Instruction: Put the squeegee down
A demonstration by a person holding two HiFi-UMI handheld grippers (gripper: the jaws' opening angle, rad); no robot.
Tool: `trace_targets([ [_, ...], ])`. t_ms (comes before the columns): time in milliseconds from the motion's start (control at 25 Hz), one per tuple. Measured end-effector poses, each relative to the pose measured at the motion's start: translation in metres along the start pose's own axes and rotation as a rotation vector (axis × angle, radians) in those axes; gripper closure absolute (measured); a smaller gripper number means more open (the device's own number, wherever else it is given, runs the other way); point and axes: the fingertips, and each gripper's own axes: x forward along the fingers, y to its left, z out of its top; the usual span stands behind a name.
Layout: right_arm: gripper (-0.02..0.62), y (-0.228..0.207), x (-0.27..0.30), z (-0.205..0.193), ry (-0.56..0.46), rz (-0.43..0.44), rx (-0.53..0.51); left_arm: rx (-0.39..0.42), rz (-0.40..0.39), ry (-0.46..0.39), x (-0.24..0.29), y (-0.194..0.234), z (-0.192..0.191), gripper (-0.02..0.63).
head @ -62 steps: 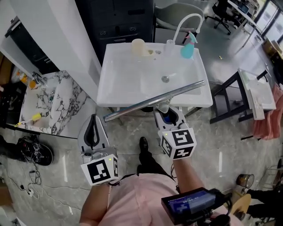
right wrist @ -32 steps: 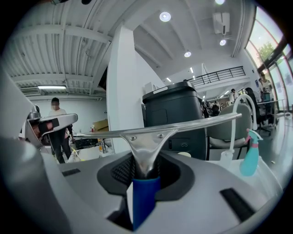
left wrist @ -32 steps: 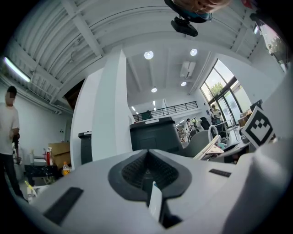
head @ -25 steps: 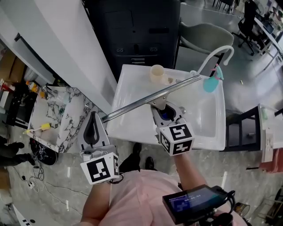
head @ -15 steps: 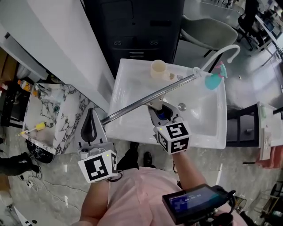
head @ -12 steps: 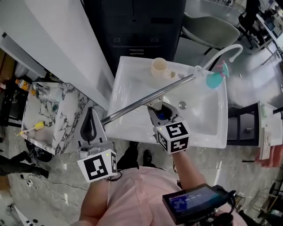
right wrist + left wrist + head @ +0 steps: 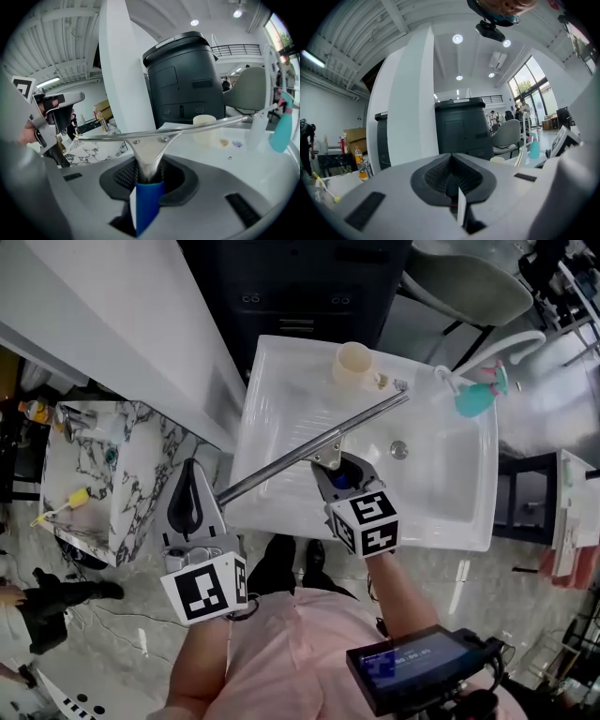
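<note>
Head view: the right tongs [image 7: 339, 472] reach out over the sink [image 7: 272, 371], pinching the squeegee [image 7: 309, 448] above it. The left tongs [image 7: 191, 479] hang beside the sink.

Left gripper view: tongs [image 7: 451, 176] pressed together, empty, pointing level.

Right gripper view: tongs [image 7: 149, 180] tilted down, clamped on the squeegee [image 7: 164, 136] handle.

Bare sink deck in front, clutter along the back

The flat left part of the white sink [image 7: 277, 399] lies clear on both sides of the squeegee [image 7: 281, 464]. A cup [image 7: 354, 363], faucet [image 7: 502, 340] and spray bottle [image 7: 474, 401] crowd its far edge (mostly the right corner). A white wall [image 7: 112, 324] closes the left side.
</note>
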Motion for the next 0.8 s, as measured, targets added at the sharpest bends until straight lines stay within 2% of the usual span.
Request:
trace_targets([
  [800,0.492,0.009,0.06,-0.071,0.221,0.088,0.049,-0.026,-0.027,0.125,0.041,0.009,-0.056,0.597],
])
